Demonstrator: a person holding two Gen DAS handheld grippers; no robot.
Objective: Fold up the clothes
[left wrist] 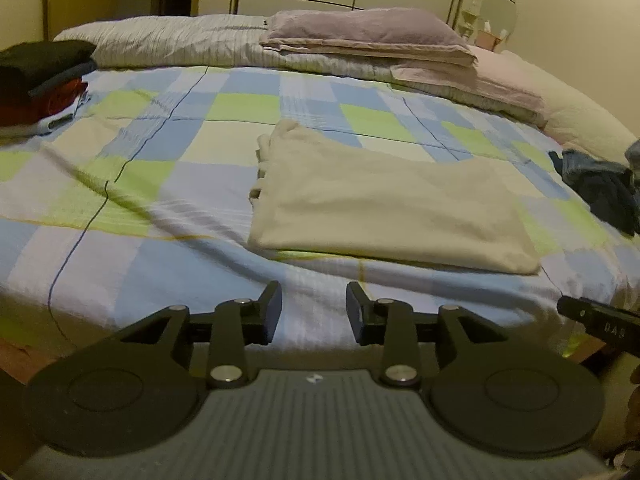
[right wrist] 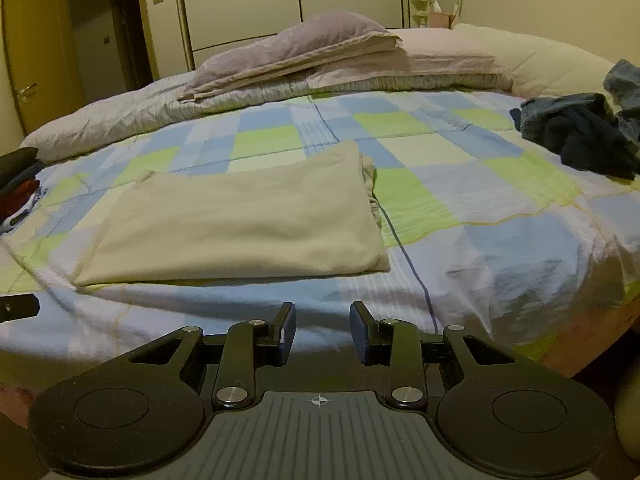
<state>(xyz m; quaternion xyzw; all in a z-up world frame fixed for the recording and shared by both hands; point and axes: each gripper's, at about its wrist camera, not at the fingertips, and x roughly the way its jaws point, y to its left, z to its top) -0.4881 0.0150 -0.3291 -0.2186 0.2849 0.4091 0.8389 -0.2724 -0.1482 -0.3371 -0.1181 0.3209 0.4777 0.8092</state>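
Observation:
A cream garment (left wrist: 380, 204) lies folded into a flat rectangle on the checked bedspread (left wrist: 168, 184); it also shows in the right wrist view as the cream garment (right wrist: 240, 220). My left gripper (left wrist: 314, 312) hovers over the bed's near edge, short of the garment, jaws apart with nothing between them. My right gripper (right wrist: 322, 332) stands the same way, open and empty, just in front of the garment's near edge. Each gripper's tip shows at the edge of the other's view.
A pile of dark blue clothes (right wrist: 584, 136) lies at the bed's right side. Folded black and red clothes (left wrist: 36, 80) are stacked at the left. Lilac pillows (left wrist: 368, 36) and striped bedding lie at the head. A wardrobe (right wrist: 288, 0) and door (right wrist: 36, 48) stand behind.

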